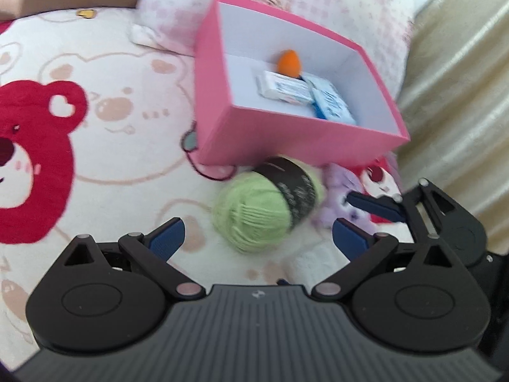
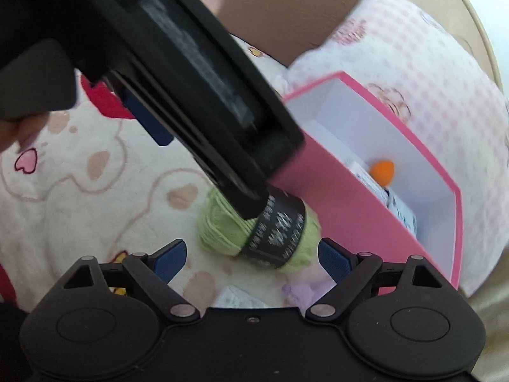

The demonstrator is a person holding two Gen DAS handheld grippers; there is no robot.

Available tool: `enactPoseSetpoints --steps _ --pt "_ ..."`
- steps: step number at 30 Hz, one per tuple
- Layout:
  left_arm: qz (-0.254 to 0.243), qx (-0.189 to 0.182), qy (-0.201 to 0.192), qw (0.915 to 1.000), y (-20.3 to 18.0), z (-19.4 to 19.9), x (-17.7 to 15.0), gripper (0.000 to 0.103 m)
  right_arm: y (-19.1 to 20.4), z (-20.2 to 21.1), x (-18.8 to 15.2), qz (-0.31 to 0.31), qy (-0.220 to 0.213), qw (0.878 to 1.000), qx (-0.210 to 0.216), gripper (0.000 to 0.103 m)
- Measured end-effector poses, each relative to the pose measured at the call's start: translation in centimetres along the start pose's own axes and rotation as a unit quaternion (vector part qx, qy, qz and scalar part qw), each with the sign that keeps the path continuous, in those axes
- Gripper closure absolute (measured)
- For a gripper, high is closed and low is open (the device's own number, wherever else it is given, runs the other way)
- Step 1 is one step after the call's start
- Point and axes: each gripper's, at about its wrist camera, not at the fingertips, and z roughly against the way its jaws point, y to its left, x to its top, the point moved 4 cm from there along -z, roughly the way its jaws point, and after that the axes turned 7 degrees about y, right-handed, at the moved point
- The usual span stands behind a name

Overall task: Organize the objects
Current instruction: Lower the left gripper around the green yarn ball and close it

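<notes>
The box (image 1: 286,140) stands on the blanket (image 1: 111,146), in front of a pillow (image 1: 178,9). In the box lie two packets (image 1: 283,90) side by side, with an egg-shaped thing (image 1: 289,61) just behind them. The yarn (image 1: 264,203) lies on the blanket just before the box's near wall. The left gripper (image 1: 257,235) hangs over the blanket with the yarn ahead between its spread fingers, untouched. The right gripper (image 2: 251,256) sits to the left one's right, the yarn likewise ahead between its spread fingers
</notes>
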Motion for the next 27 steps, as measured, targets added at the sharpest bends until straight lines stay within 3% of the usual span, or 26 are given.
enactPoseSetpoints --steps 4,8,12,17,19,24,27 --pt "0.051 -0.045 -0.006 0.9976 1.7 0.1 0.3 0.003 -0.3 -0.7 0.3 -0.014 -0.003 1.0 0.002 0.011" --pt "0.044 0.0 -0.03 0.9986 2.0 -0.4 1.1 0.006 -1.1 -1.5 0.3 -0.035 -0.016 0.999 -0.011 0.011" --pt "0.062 -0.026 -0.014 0.9977 2.4 -1.8 1.6 0.007 -1.7 -2.9 0.6 -0.046 -0.023 0.999 -0.02 0.011" --pt "0.06 -0.055 0.005 0.9967 2.0 -3.2 1.2 0.014 -2.7 -2.9 1.1 -0.07 -0.026 0.997 0.024 0.011" --pt "0.051 -0.049 0.014 0.9974 1.7 -3.6 0.9 0.018 -3.0 -3.2 1.0 -0.065 -0.023 0.997 0.028 0.011" --pt "0.022 0.012 0.017 0.9995 1.5 -4.7 0.5 0.024 -3.4 -4.8 0.9 -0.065 -0.002 0.996 0.055 0.008" --pt "0.036 0.005 0.014 0.9992 2.1 -4.7 0.6 0.028 -3.6 -5.1 1.0 -0.063 -0.005 0.996 0.06 0.007"
